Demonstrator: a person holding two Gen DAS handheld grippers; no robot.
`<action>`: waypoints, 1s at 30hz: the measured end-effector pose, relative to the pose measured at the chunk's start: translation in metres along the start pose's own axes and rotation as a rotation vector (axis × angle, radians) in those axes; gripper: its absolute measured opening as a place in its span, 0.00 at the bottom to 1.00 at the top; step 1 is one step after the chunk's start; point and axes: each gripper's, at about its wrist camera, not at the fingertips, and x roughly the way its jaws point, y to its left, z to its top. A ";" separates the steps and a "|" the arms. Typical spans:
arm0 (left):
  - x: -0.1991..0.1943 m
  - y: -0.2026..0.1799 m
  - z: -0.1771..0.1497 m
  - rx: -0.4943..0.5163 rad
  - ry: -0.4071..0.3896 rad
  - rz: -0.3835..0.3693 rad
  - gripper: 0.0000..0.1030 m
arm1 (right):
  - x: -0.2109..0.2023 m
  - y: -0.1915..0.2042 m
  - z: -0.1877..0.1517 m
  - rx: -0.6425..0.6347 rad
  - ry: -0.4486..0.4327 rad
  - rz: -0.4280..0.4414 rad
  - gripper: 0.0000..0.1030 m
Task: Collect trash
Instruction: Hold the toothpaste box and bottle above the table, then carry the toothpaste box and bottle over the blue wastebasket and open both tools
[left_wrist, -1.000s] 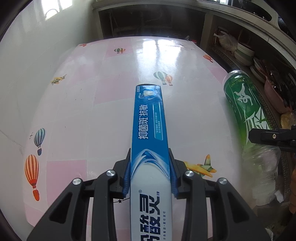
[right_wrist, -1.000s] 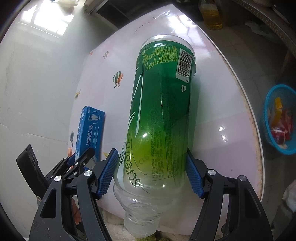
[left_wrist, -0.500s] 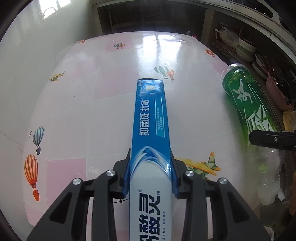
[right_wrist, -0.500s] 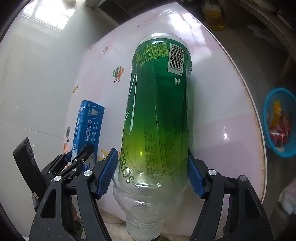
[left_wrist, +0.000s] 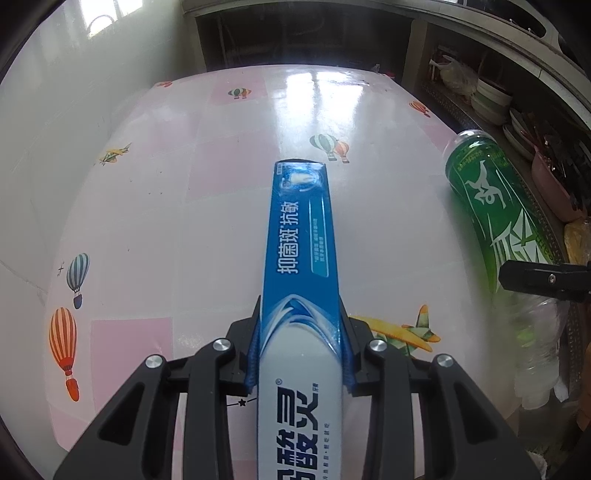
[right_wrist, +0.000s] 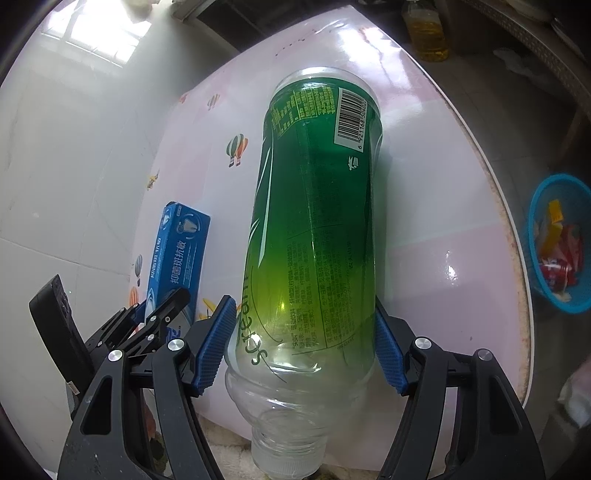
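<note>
A blue and white toothpaste box (left_wrist: 301, 229) sticks forward out of my left gripper (left_wrist: 301, 343), whose blue pads press on both of its long sides. In the right wrist view the same box (right_wrist: 177, 254) shows at the left with the left gripper (right_wrist: 155, 314) shut on it. A green plastic bottle (right_wrist: 317, 206), cap end toward the camera, lies between the pads of my right gripper (right_wrist: 306, 343), which grip it near the clear shoulder. The left wrist view has the bottle (left_wrist: 491, 206) at the far right with a right finger (left_wrist: 543, 278) on it.
Both items are over a glossy pink and white table (left_wrist: 184, 221) printed with balloons and planes. A blue basket (right_wrist: 533, 236) holding wrappers stands on the floor beyond the table's right edge. Shelves with bowls (left_wrist: 491, 99) run along the right; a bottle of yellow oil (right_wrist: 424, 33) stands far back.
</note>
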 end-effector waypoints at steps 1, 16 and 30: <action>0.000 0.000 0.000 -0.001 -0.002 0.001 0.32 | 0.000 0.000 -0.001 0.001 0.000 0.002 0.64; -0.004 -0.001 0.000 -0.007 -0.017 0.000 0.32 | -0.003 -0.010 0.000 0.000 0.004 0.024 0.64; -0.034 -0.012 0.015 -0.010 -0.085 -0.061 0.31 | -0.030 -0.027 0.000 0.054 -0.026 0.190 0.64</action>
